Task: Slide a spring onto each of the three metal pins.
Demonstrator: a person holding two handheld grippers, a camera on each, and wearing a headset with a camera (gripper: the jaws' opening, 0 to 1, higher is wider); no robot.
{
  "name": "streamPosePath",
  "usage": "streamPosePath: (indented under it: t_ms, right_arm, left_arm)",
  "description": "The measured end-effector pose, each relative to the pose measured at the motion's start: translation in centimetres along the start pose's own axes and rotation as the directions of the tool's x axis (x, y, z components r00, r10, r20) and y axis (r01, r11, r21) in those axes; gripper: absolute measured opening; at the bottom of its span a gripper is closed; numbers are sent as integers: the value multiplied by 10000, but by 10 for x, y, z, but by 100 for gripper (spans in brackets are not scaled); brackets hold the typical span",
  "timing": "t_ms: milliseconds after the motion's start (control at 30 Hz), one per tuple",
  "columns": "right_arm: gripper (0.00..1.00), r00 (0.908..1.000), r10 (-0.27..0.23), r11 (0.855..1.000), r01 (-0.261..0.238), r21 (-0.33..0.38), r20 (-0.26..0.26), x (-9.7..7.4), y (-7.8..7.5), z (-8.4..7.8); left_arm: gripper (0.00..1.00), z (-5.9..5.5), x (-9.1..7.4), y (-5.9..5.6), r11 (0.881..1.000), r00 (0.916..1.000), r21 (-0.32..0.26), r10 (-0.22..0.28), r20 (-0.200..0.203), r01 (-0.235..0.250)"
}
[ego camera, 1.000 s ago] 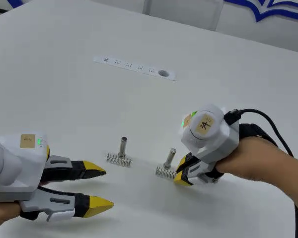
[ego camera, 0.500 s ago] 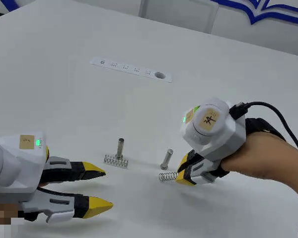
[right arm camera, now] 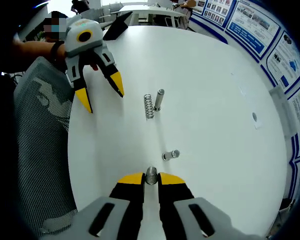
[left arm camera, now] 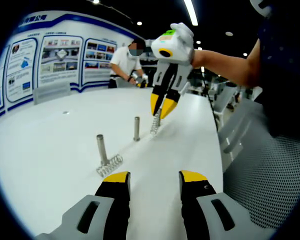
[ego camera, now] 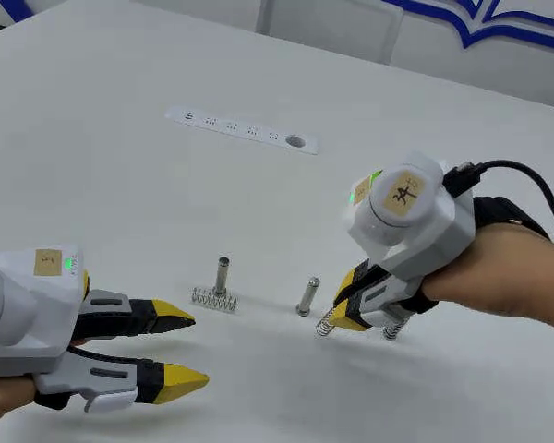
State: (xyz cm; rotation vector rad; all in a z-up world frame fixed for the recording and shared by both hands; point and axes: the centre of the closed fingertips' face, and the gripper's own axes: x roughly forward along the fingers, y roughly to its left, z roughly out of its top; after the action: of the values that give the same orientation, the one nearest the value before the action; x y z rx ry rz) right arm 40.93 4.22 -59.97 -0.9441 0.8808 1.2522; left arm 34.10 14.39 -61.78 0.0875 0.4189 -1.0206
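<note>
1. Hovering low over the white surface (ego camera: 120,166), the left gripper (ego camera: 199,348) has its fingers spread apart and grips nothing.
2. Just ahead of it stands the left pin (ego camera: 222,274), upright and bare. A loose spring (ego camera: 212,298) lies on its side at the pin's foot.
3. To the right, the second pin (ego camera: 310,295) also stands bare.
4. Beside that pin, the right gripper (ego camera: 340,318) has its fingers closed on the held spring (ego camera: 324,324). The spring slants down out of the tips, and I cannot tell whether its lower end touches the surface.
5. The step in hand looks like bringing the first spring to the second pin, as no pin carries one yet.
6. The next move likely calls for raising the held spring above the pin's top, lining the coil's open end up with the pin, then lowering it straight down.
</note>
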Motion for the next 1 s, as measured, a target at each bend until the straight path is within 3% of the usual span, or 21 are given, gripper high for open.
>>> streamPosePath:
  t_ms: [400,1000]
  right_arm:
    - [12,9974,-540,9985,541,-13,477,-33,-16,22]
    - [12,9981,-470,9989,472,-63,391,-21,-28,32]
  left_arm:
    - [40,1,1,0,10000,10000,14,-7,18,7]
    - [40,-1,-3,3,9999,9999,-98,107,52,-106]
